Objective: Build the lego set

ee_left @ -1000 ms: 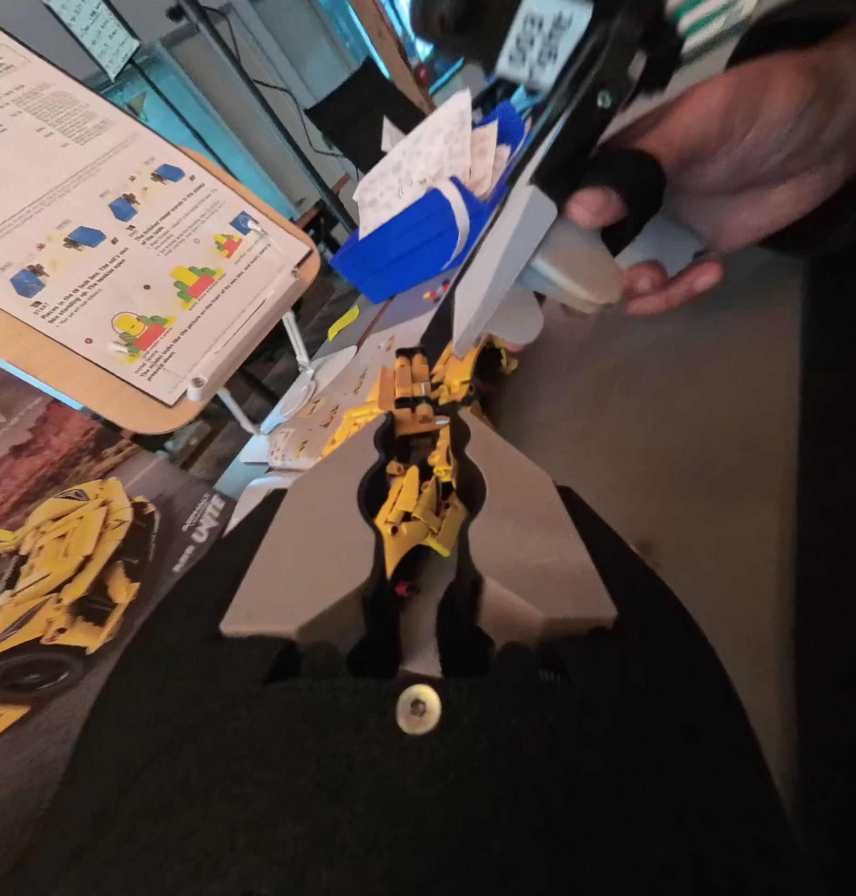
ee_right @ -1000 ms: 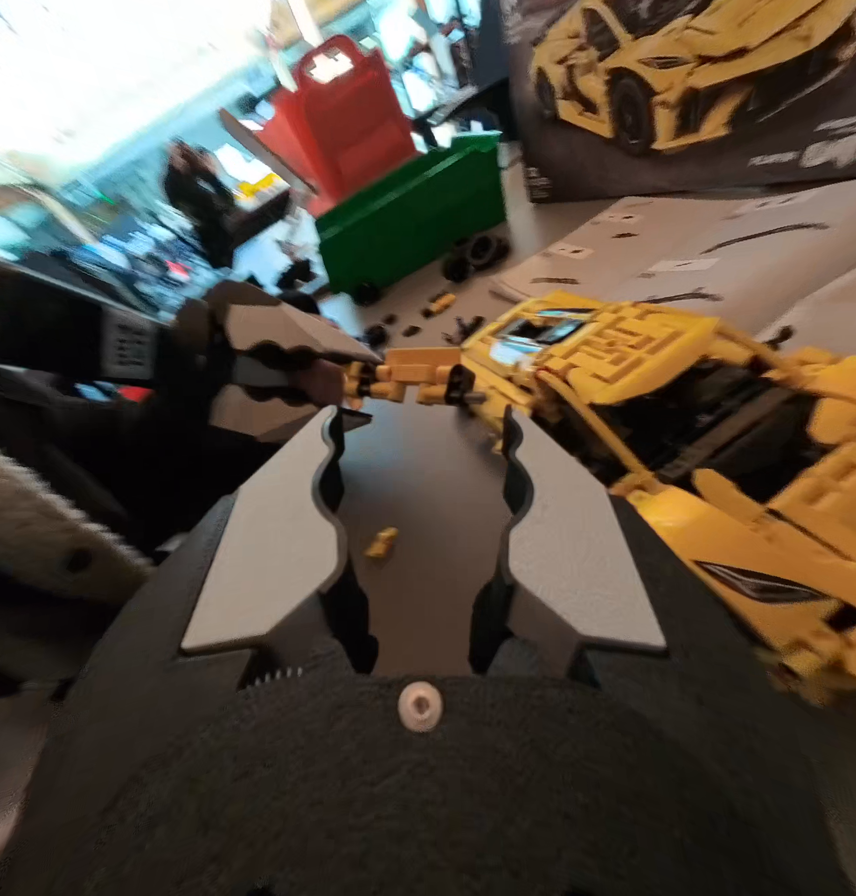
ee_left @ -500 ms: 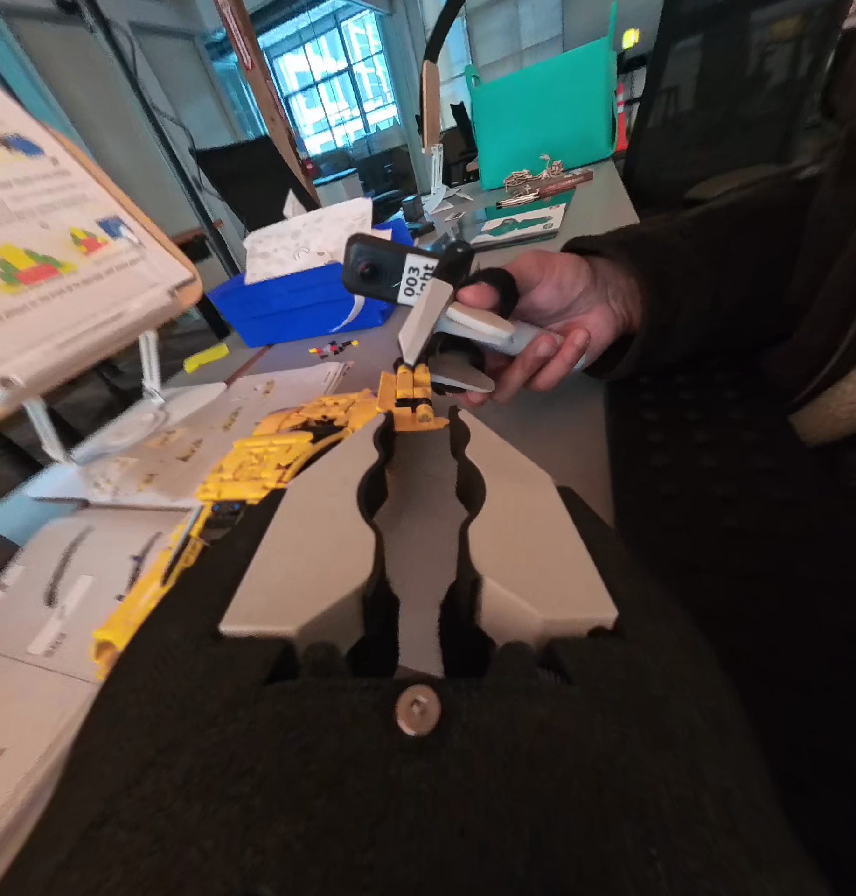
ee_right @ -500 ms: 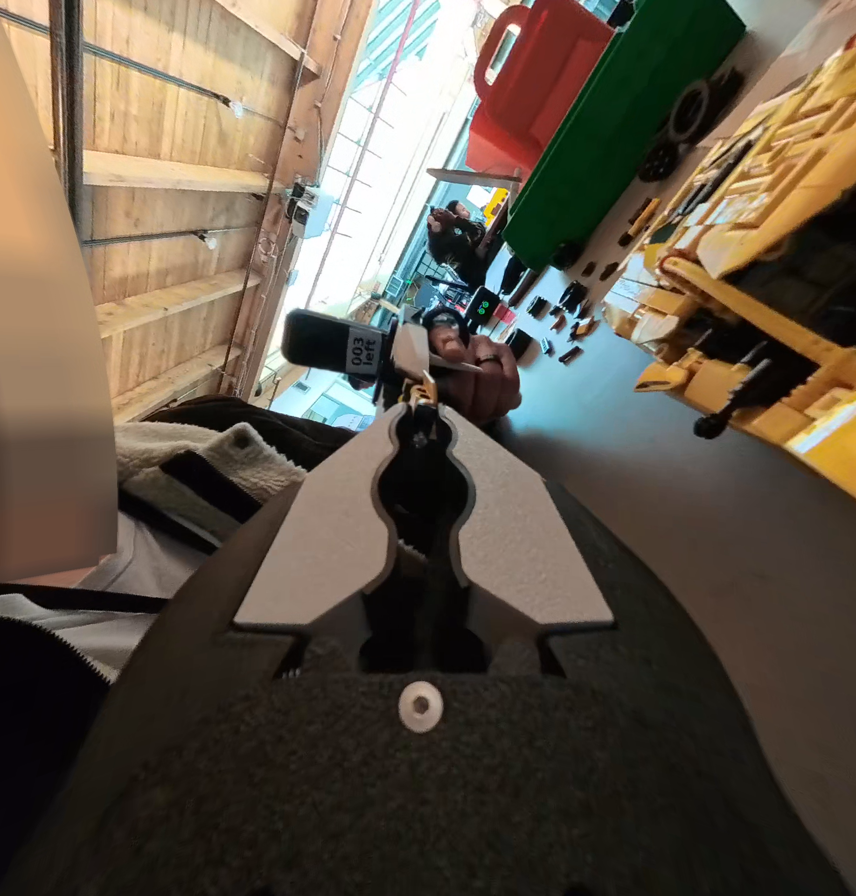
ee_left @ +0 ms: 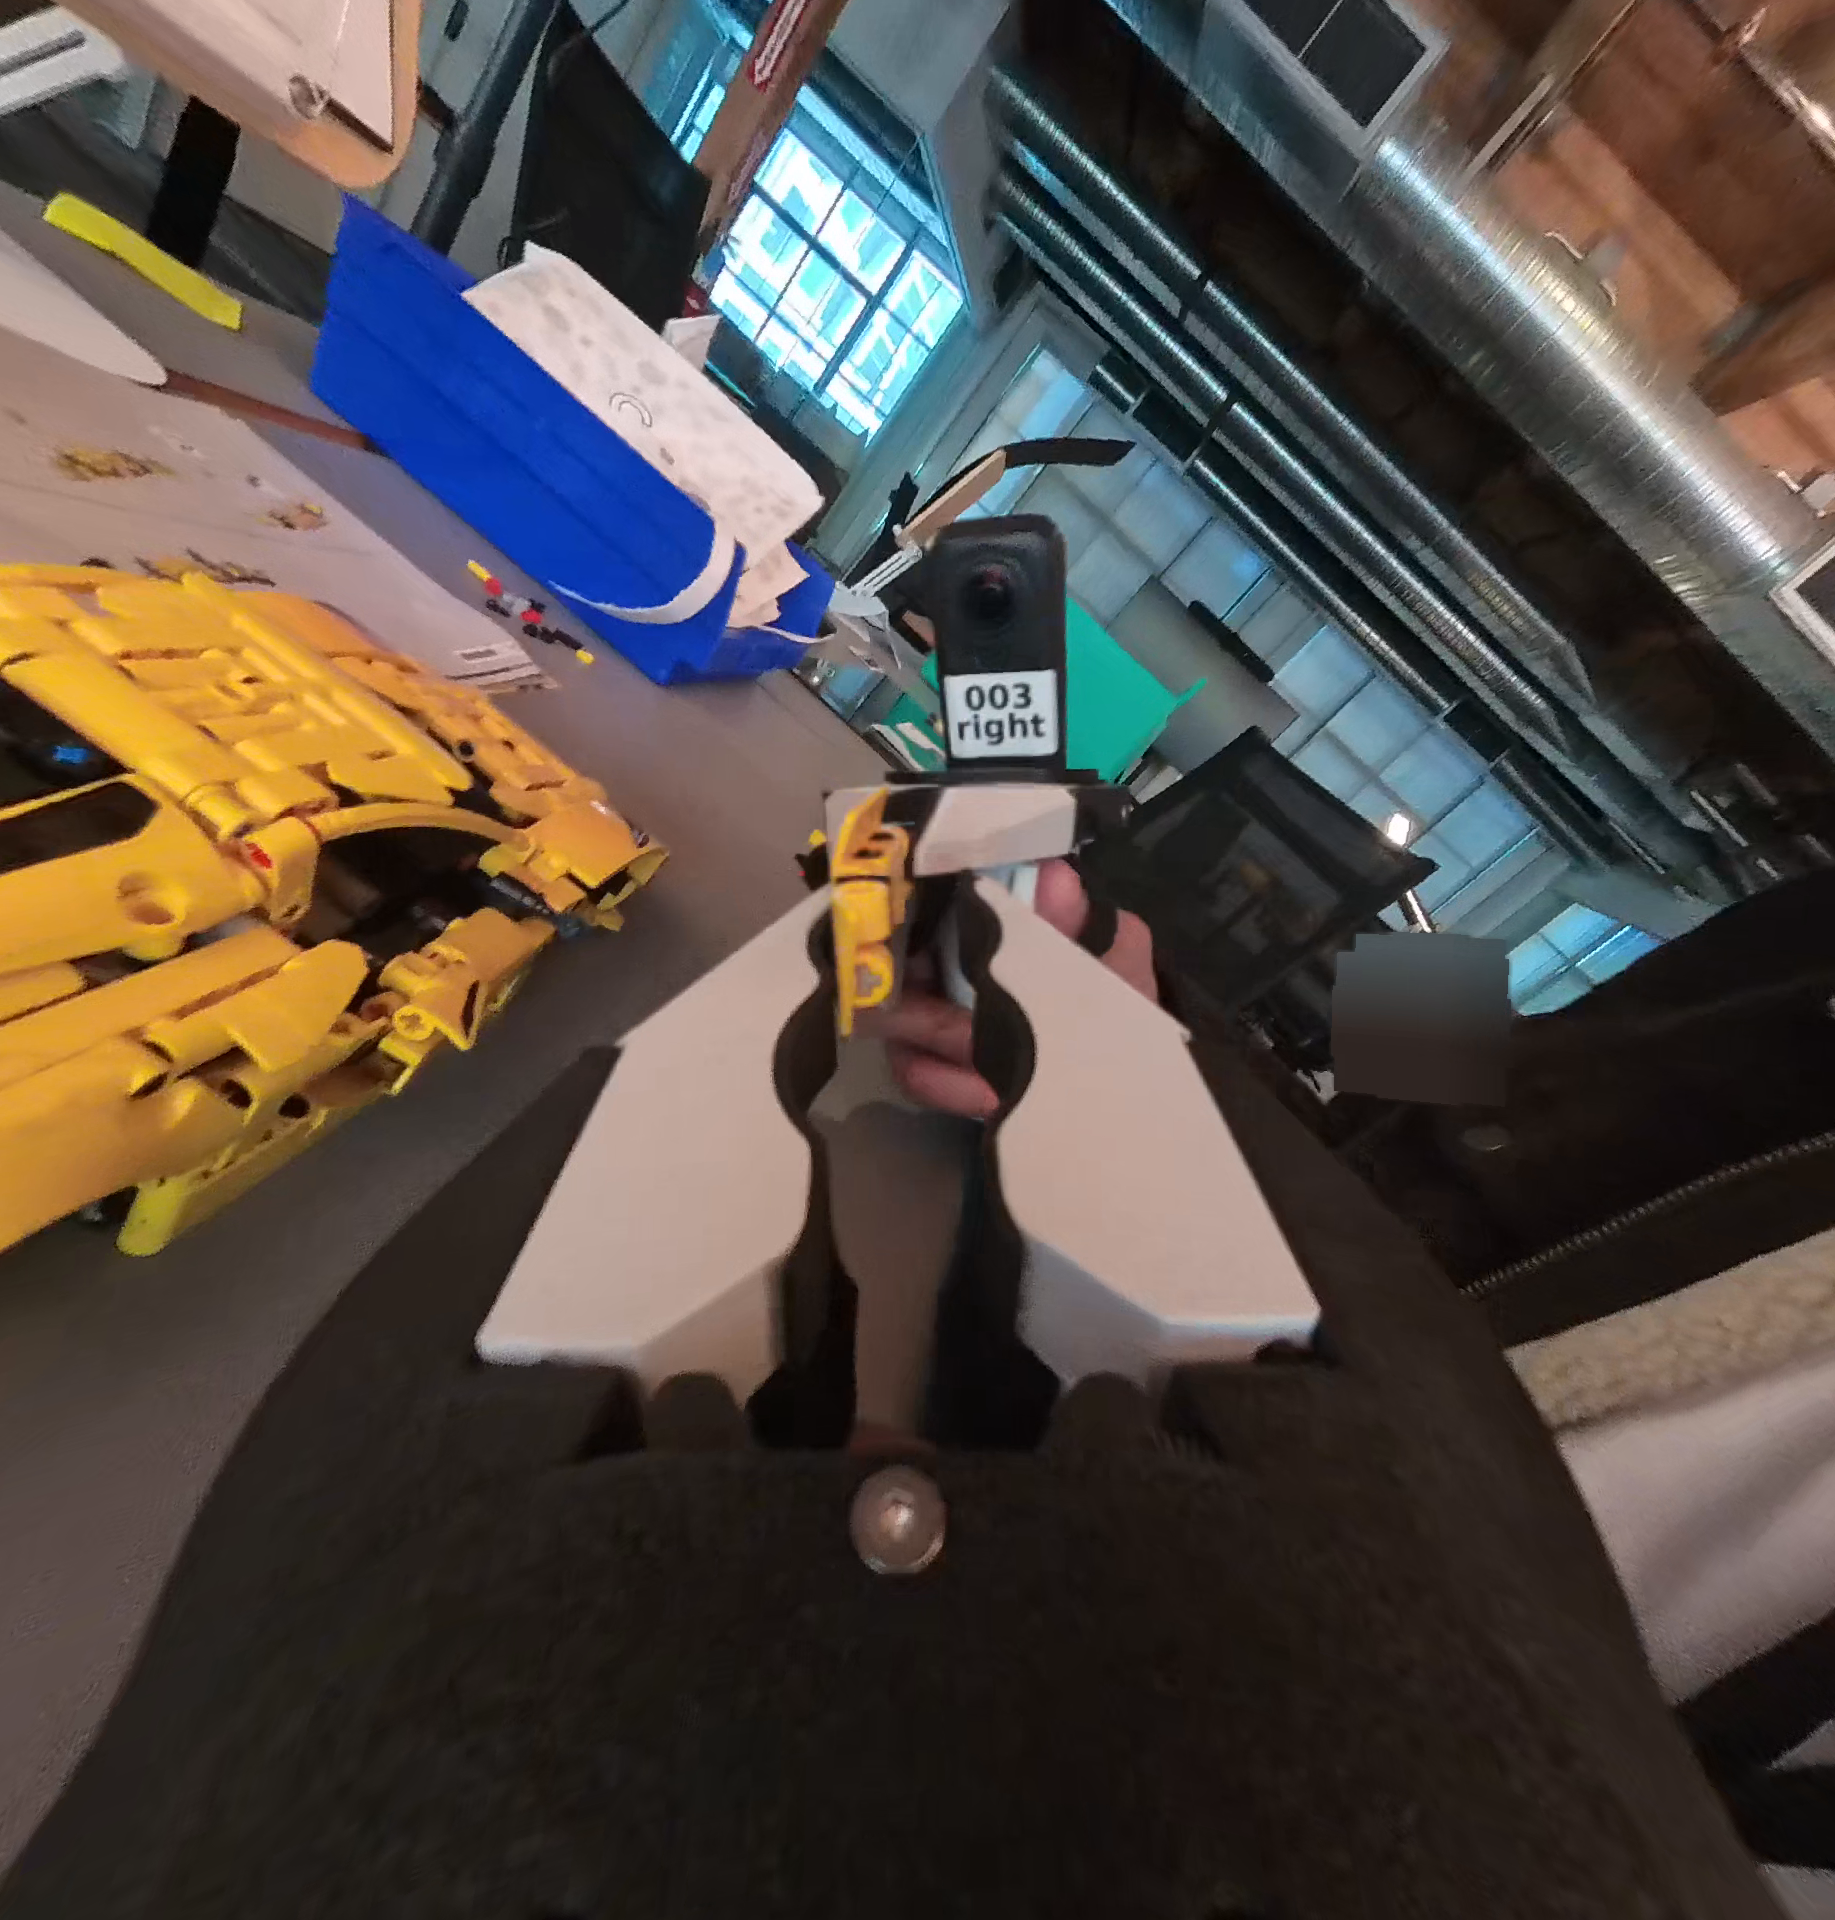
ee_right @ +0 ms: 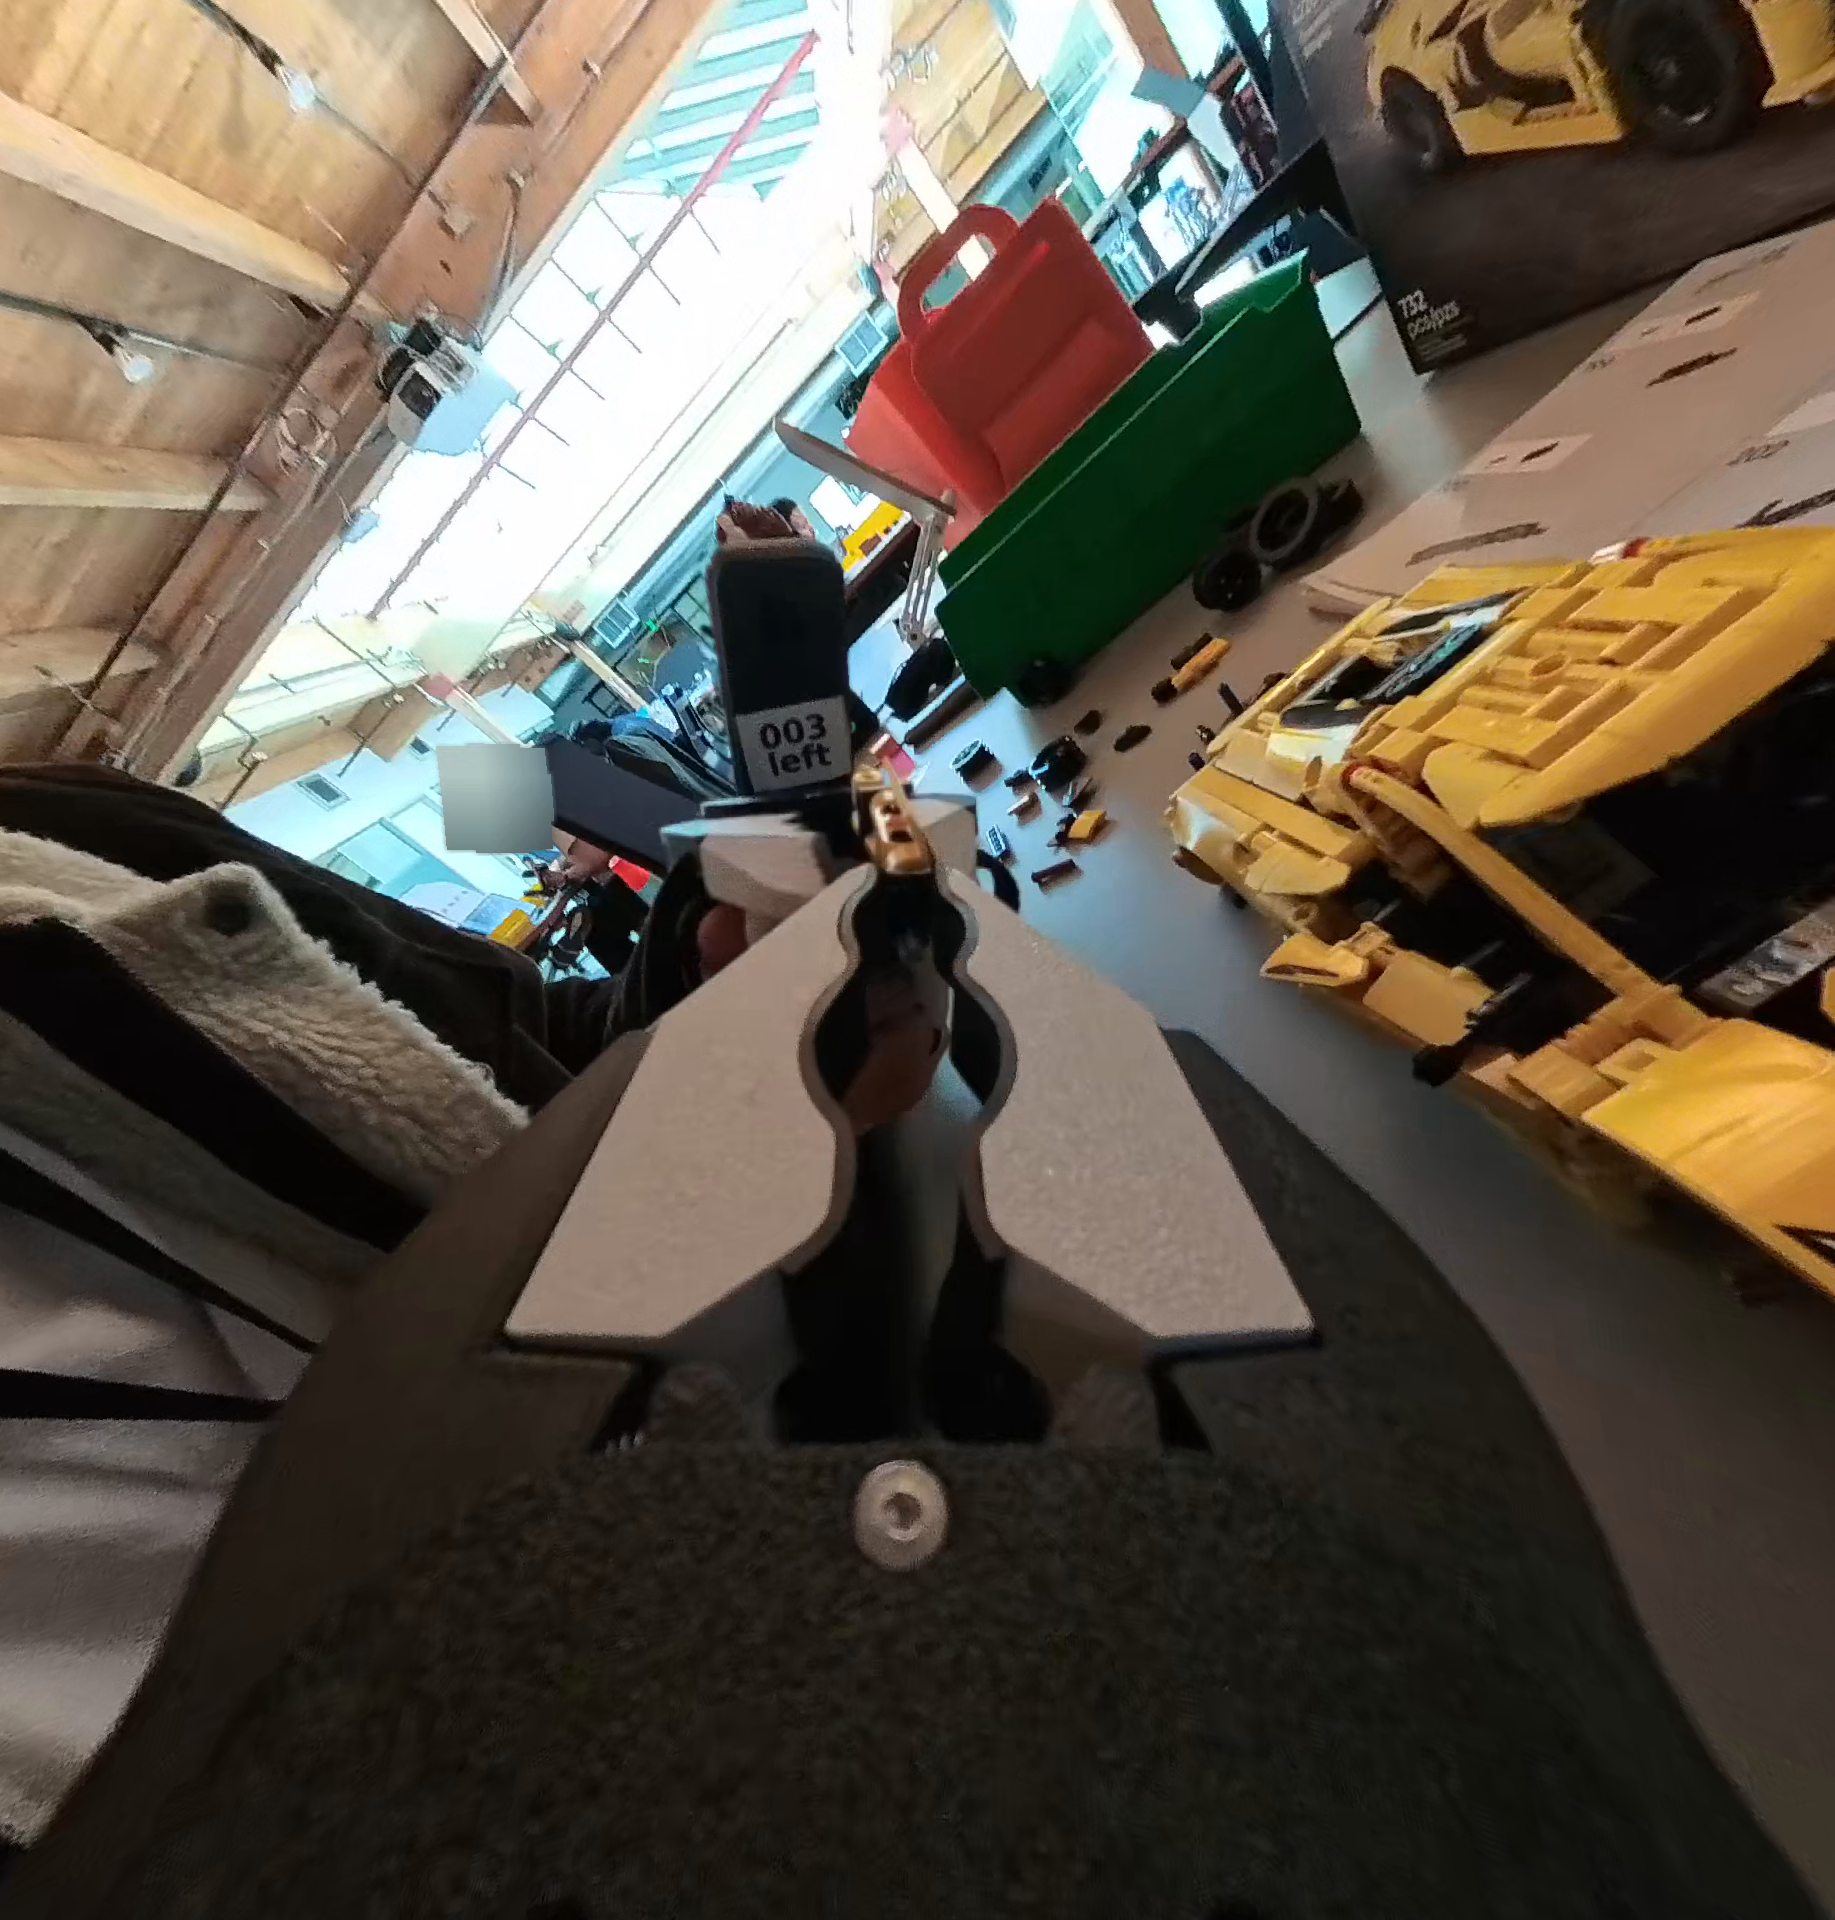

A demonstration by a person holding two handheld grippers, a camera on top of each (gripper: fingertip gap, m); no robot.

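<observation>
A small yellow lego sub-assembly [ee_left: 866, 914] sits upright at the tips of my left gripper [ee_left: 908, 914], which is shut on its near end. My right gripper [ee_left: 954, 842] faces it head-on and pinches the far end. In the right wrist view my right gripper [ee_right: 900, 883] is shut on the same yellow sub-assembly [ee_right: 892, 831], with the left gripper [ee_right: 778, 852] just beyond. Both hold the piece in the air, above the table. The large yellow lego car [ee_left: 217, 831] lies on the table to the left; in the right wrist view the car [ee_right: 1515, 779] is to the right.
A blue bin [ee_left: 497, 436] with papers and printed instruction sheets [ee_left: 165, 468] lie behind the car. A green bin [ee_right: 1152, 540], a red bag [ee_right: 996, 343], black wheels [ee_right: 1277, 530], several loose small pieces [ee_right: 1069, 769] and the set's box [ee_right: 1567, 156] are on the grey table [ee_right: 1256, 1091]. Less than 4 cm separates the two grippers' tips.
My right gripper went from wide open to shut on the free end of the yellow sub-assembly that my left gripper kept holding. Both grippers rose and tilted up, away from the car.
</observation>
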